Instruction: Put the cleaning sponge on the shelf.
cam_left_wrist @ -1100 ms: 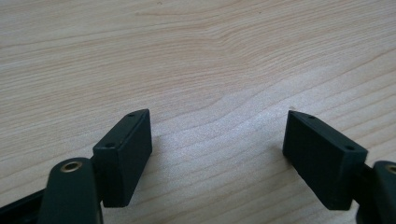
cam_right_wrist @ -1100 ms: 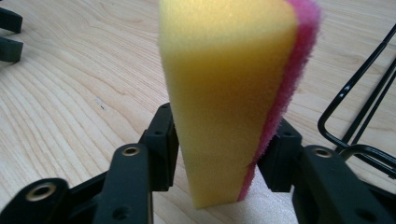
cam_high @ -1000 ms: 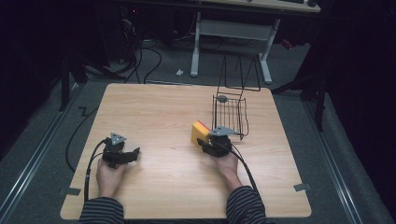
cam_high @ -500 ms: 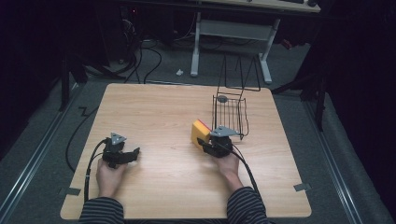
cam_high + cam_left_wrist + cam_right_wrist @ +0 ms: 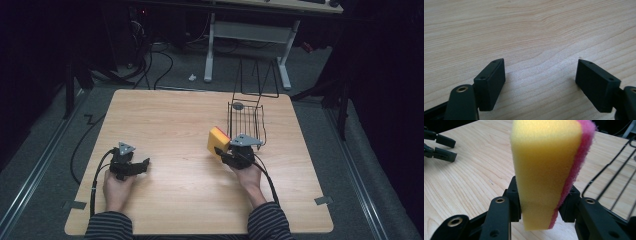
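Right gripper [image 5: 226, 151]: its jaws are closing firmly on the low end of a sponge [image 5: 549, 170], one jaw on the yellow face and one on the pink scouring face, and the foam is pinching in a little between them.
Sponge: it is standing upright in the grip, lifted off the table [image 5: 165, 120], toward the right half and nearer to the front edge than to the far edge.
Wire basket [image 5: 246, 120]: it is standing just beyond and to the right of the sponge, close to the right edge of the table; I cannot tell if the sponge is touching the wire.
Step in hand, as I judge: the sponge is probably going into the basket. It is good to keep the squeeze steady, lift above the rim before moving across, and release only when the sponge is inside.
Left gripper [image 5: 540, 75]: its jaws are standing wide apart with nothing between them, resting low at the front left part of the table, well apart from the sponge.
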Motion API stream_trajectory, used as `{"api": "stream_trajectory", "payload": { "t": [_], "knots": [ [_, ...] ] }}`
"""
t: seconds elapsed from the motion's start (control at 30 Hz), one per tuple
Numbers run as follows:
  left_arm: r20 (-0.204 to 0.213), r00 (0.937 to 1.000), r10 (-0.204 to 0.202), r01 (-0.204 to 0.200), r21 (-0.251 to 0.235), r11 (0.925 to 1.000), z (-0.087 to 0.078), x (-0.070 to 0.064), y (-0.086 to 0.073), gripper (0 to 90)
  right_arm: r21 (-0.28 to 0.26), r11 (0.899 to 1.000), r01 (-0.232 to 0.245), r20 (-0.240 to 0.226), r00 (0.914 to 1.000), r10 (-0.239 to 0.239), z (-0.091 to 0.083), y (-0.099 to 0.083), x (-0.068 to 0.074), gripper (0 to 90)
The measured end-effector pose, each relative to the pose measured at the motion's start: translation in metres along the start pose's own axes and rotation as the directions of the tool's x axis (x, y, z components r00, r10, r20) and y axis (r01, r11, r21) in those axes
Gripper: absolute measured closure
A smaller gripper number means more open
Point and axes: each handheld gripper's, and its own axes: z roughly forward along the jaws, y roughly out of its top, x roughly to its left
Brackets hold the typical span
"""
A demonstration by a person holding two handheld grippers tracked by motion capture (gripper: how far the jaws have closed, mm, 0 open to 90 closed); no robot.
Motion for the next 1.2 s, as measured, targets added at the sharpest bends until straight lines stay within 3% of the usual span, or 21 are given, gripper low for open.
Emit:
{"api": "stream_trajectory", "payload": {
  "t": [0.33,0.73,0.9,1.0,1.2],
  "knots": [
    [0.000,1.0000,0.000,0.000,0.000,1.0000,0.000,0.000,0.000,24.4,-0.021,0.999,-0.026,0.022,0.9994,0.026,-0.021,0.003,-0.011,61.4],
    [0.000,1.0000,-0.001,0.001,-0.001,1.0000,0.000,0.000,0.000,24.5,-0.078,0.996,-0.049,0.080,0.9952,0.055,-0.051,0.011,-0.034,61.5],
    [0.000,1.0000,-0.001,0.001,0.000,1.0000,0.000,0.000,0.000,24.4,-0.079,0.996,-0.044,0.130,0.9900,0.055,-0.059,0.018,-0.046,61.5],
    [0.000,1.0000,-0.001,0.001,-0.001,1.0000,0.000,0.000,0.000,24.4,-0.089,0.995,-0.054,0.136,0.9885,0.065,-0.060,0.019,-0.051,61.5],
    [0.000,1.0000,-0.001,0.001,-0.001,1.0000,0.000,0.000,0.000,24.4,-0.074,0.995,-0.059,0.195,0.9782,0.073,-0.059,0.024,-0.066,61.5]
  ]
}}
